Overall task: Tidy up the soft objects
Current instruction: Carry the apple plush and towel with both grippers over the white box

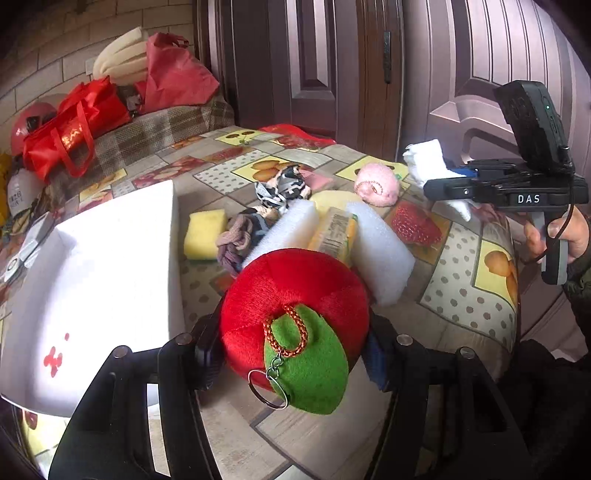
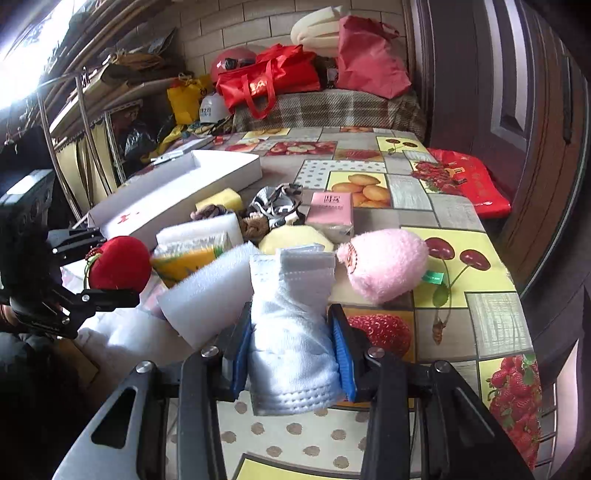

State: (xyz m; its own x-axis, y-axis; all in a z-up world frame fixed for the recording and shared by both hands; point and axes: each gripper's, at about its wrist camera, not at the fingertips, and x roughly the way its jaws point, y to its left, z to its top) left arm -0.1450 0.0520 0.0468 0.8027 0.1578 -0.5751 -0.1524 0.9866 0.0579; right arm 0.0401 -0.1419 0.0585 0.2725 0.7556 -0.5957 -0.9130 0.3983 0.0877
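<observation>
We hold the left gripper (image 1: pixel 295 350) nearest its camera, its black fingers (image 1: pixel 207 354) pressed against both sides of a round red plush apple with a green felt leaf (image 1: pixel 295 295). An orange braided cord and a metal key ring (image 1: pixel 267 387) hang from the leaf. The plush apple sits clear of the table (image 1: pixel 461 314), which is covered by a fruit-patterned cloth.

We hold the right gripper (image 2: pixel 291 347) with its blue-padded fingers (image 2: pixel 343 350) closed on a folded pale blue-white towel (image 2: pixel 291 332). The towel stands upright between the pads and bulges above and below them.

Just beyond the plush apple lie two white foam blocks (image 1: pixel 376 243) with a yellow wrapped packet (image 1: pixel 334 232) between them. To their left are a knotted mauve cloth rope (image 1: pixel 236 243) and a yellow sponge (image 1: pixel 205 232). A shallow open white cardboard box (image 1: pixel 110 258) occupies the left side of the table, beside the sponge.

Farther back we see a crumpled black-and-white patterned cloth (image 2: pixel 277 206), a pink tissue pack (image 2: pixel 330 210) and a pale yellow round pad (image 2: pixel 295 236). A fluffy pink egg-shaped plush toy (image 2: pixel 384 266) lies to the right of the towel, apart from it.

At the far end, a plaid-covered surface (image 2: pixel 332 107) carries a red shopping bag (image 2: pixel 273 81), a dull red cloth bag (image 2: pixel 369 62) and a cream foam roll (image 2: pixel 314 29). Dark wooden doors (image 1: pixel 332 55) stand behind the table.
</observation>
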